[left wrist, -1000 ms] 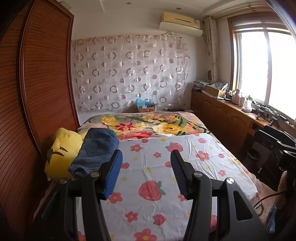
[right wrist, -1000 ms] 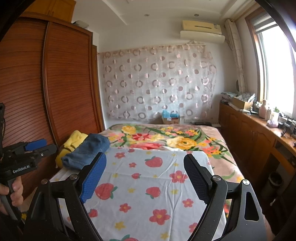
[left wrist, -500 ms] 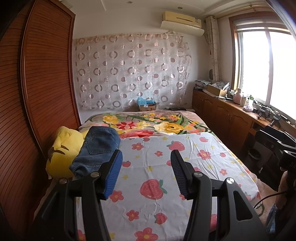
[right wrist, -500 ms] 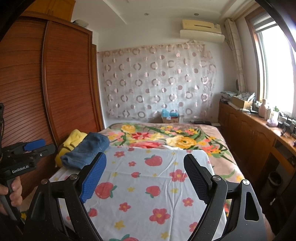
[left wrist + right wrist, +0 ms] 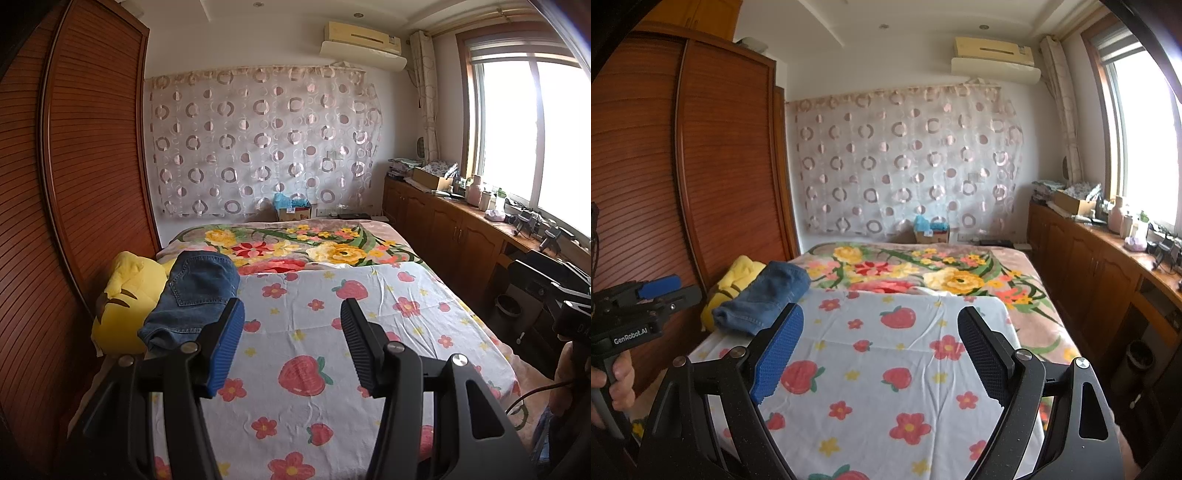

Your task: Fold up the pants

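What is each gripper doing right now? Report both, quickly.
Left gripper: open, holding nothing, above the strawberry sheet.
Right gripper: open wider, holding nothing; the jeans lie untouched.

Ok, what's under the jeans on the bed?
The jeans lie partly on a yellow plush and partly on the strawberry sheet. Whatever else lies beneath them is covered.

The pants [image 5: 195,299] are blue denim jeans, bunched into a loose, rumpled heap rather than laid flat. A back pocket with pale stitching faces up near the top of the heap. They lie at the left edge of the bed [image 5: 369,369], partly on the strawberry-print sheet [image 5: 314,402] and partly draped against a yellow plush pillow [image 5: 125,295], beside the wooden wardrobe [image 5: 74,184]. Nothing touches them.
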`<control>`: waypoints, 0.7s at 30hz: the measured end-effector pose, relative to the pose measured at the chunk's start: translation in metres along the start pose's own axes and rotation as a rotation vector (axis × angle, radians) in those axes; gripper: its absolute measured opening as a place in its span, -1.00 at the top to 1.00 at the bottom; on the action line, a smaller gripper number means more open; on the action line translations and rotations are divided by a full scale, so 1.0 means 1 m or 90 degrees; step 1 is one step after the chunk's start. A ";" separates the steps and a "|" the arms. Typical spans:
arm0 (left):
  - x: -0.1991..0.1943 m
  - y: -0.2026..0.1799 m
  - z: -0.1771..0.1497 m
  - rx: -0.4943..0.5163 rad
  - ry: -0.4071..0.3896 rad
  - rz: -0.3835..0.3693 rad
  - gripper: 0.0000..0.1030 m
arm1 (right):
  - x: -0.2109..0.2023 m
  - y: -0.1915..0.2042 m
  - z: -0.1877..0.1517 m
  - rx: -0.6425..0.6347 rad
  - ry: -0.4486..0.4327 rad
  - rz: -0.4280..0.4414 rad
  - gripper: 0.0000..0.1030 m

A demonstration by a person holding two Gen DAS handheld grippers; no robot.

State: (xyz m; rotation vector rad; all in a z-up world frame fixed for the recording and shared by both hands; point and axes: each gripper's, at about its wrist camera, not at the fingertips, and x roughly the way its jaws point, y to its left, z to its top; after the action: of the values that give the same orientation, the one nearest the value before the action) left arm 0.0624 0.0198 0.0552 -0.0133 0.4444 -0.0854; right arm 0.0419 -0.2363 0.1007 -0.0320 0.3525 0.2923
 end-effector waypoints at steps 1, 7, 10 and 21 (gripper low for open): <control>0.000 0.000 0.000 0.000 0.000 0.000 -0.04 | 0.001 0.000 0.001 -0.001 0.000 0.001 -0.70; -0.001 0.001 -0.003 -0.001 -0.005 -0.002 -0.04 | 0.000 -0.001 0.002 -0.001 0.000 0.000 -0.70; -0.001 0.000 -0.004 -0.001 -0.004 -0.003 -0.04 | 0.000 -0.001 0.002 -0.001 0.000 0.001 -0.70; -0.001 -0.001 -0.003 -0.001 -0.004 -0.002 -0.04 | 0.000 -0.002 0.003 0.000 0.001 0.001 -0.70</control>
State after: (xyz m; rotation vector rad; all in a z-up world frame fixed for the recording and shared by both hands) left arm 0.0597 0.0192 0.0527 -0.0154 0.4382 -0.0874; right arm 0.0437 -0.2374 0.1032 -0.0325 0.3533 0.2942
